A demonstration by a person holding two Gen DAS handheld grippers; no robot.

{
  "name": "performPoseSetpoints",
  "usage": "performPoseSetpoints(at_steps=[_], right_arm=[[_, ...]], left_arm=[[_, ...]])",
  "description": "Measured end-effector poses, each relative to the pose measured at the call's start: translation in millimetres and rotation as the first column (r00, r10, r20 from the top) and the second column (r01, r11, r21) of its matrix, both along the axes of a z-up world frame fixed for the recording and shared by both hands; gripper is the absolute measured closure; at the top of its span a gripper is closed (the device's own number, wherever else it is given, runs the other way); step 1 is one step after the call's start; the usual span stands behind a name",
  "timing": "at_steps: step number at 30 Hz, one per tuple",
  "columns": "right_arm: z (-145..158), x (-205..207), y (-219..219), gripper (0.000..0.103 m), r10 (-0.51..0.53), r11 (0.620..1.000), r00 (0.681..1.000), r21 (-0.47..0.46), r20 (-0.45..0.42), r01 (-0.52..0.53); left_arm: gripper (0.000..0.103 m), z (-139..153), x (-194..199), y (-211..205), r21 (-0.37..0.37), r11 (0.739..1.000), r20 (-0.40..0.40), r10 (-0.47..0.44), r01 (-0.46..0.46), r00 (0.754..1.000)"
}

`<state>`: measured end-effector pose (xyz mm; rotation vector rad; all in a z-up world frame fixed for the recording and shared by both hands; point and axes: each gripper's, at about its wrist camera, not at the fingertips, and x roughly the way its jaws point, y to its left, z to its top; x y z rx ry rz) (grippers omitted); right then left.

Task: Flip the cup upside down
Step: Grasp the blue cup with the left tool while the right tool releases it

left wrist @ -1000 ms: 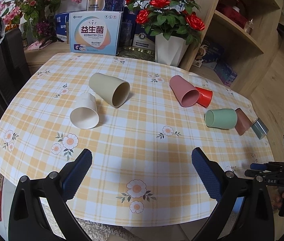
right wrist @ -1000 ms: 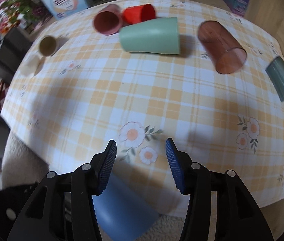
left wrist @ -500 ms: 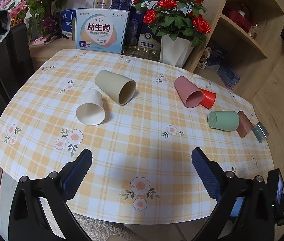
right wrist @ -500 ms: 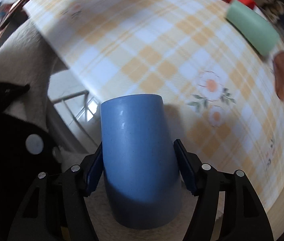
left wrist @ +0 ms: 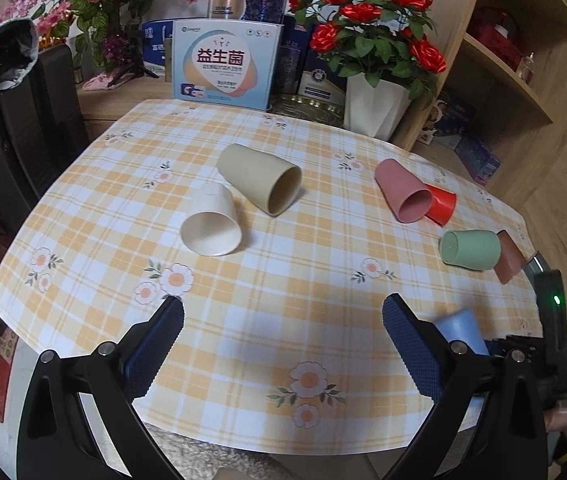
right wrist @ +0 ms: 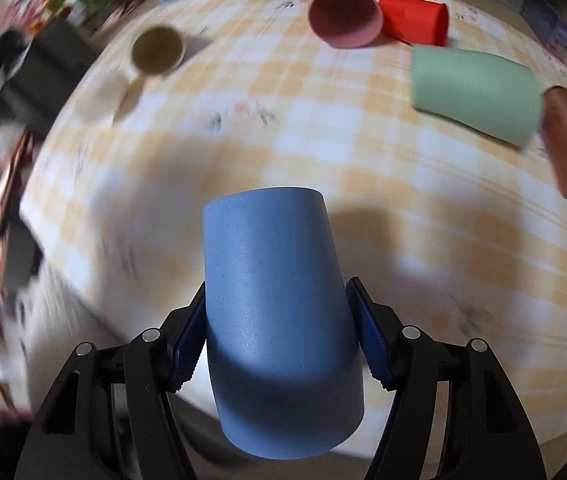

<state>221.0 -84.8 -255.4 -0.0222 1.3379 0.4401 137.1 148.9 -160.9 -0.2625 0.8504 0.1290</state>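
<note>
My right gripper is shut on a blue cup, its narrow base pointing away from the camera, held over the table's near edge. The blue cup also shows in the left wrist view at the right, behind my right finger. My left gripper is open and empty above the near part of the checked tablecloth. Several cups lie on their sides: a white cup, a beige cup, a pink cup, a red cup, a green cup and a brown cup.
A grey cup lies at the right table edge. A white vase of red roses and boxes stand behind the table. A wooden shelf is at the right, a dark chair at the left.
My right gripper took hold of the blue cup below the table edge, lifted it and swung it over the table. The left gripper drew back a little and stayed open.
</note>
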Motion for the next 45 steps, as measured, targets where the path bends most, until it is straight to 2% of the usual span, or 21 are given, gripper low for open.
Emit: performPoseSetpoints(at_steps=[3, 5, 9, 12, 13, 14, 15, 17, 22, 27, 29, 33, 35, 37, 41, 45], right_arm=[[-5, 15, 23, 0.039, -0.085, 0.996, 0.996, 0.009, 0.011, 0.085], [-11, 22, 33, 0.039, -0.118, 0.993, 0.993, 0.021, -0.015, 0.118], [-12, 25, 41, 0.038, -0.129, 0.992, 0.992, 0.003, 0.000, 0.129], [-6, 24, 34, 0.038, -0.138, 0.990, 0.990, 0.026, 0.011, 0.138], [-3, 24, 32, 0.037, -0.140, 0.990, 0.990, 0.032, 0.027, 0.139], [3, 22, 28, 0.030, -0.135, 0.990, 0.989, 0.046, 0.056, 0.133], [7, 21, 26, 0.028, -0.127, 0.991, 0.989, 0.060, 0.075, 0.123], [15, 18, 21, 0.016, -0.108, 0.992, 0.989, 0.069, 0.105, 0.101], [35, 7, -6, 0.016, -0.112, 0.993, 0.970, 0.071, 0.217, 0.099], [44, -3, -49, 0.016, -0.172, 0.984, 0.951, 0.097, 0.259, 0.151], [45, -8, -69, 0.016, -0.182, 0.980, 0.949, 0.128, 0.258, 0.153], [40, -15, -103, 0.016, -0.228, 0.971, 0.939, 0.132, 0.257, 0.199], [37, -17, -117, 0.016, -0.251, 0.967, 0.930, 0.101, 0.267, 0.232], [34, -19, -131, 0.016, -0.275, 0.961, 0.918, 0.050, 0.285, 0.272], [25, -23, -157, 0.016, -0.332, 0.943, 0.905, 0.056, 0.266, 0.329], [18, -26, -171, 0.016, -0.361, 0.932, 0.898, 0.065, 0.251, 0.357]], left_arm=[[0.006, 0, -2, 10, 0.008, 1.000, -0.006, 0.025, -0.025, 1.000], [0.006, 0, -2, 15, 0.011, 0.999, -0.010, 0.040, -0.040, 0.999], [0.006, 0, -2, 21, 0.016, 0.998, -0.014, 0.053, -0.053, 0.999], [0.006, 0, 0, 21, 0.014, 0.998, -0.015, 0.053, -0.053, 0.998], [0.006, 1, 1, 20, 0.013, 0.999, -0.013, 0.050, -0.050, 0.999], [0.006, 1, 1, 19, 0.012, 0.999, -0.012, 0.046, -0.046, 0.999], [0.006, 2, 3, 16, 0.011, 0.999, -0.011, 0.038, -0.038, 0.999], [0.006, 4, 5, 10, 0.000, 1.000, -0.007, 0.015, -0.015, 1.000], [0.006, 4, 17, -14, -0.044, 0.997, -0.014, -0.056, 0.056, 0.998], [0.006, -4, 38, -49, -0.107, 0.985, -0.044, -0.144, 0.138, 0.989], [0.009, -11, 50, -65, -0.140, 0.975, -0.068, -0.181, 0.170, 0.981], [0.017, -31, 73, -87, -0.218, 0.959, -0.143, -0.217, 0.183, 0.966], [0.021, -43, 88, -97, -0.256, 0.951, -0.189, -0.227, 0.175, 0.955], [0.022, -54, 101, -104, -0.288, 0.945, -0.232, -0.228, 0.157, 0.946], [0.028, -75, 124, -108, -0.339, 0.935, -0.312, -0.213, 0.101, 0.926], [0.031, -88, 136, -106, -0.339, 0.940, -0.373, -0.180, 0.047, 0.910]])
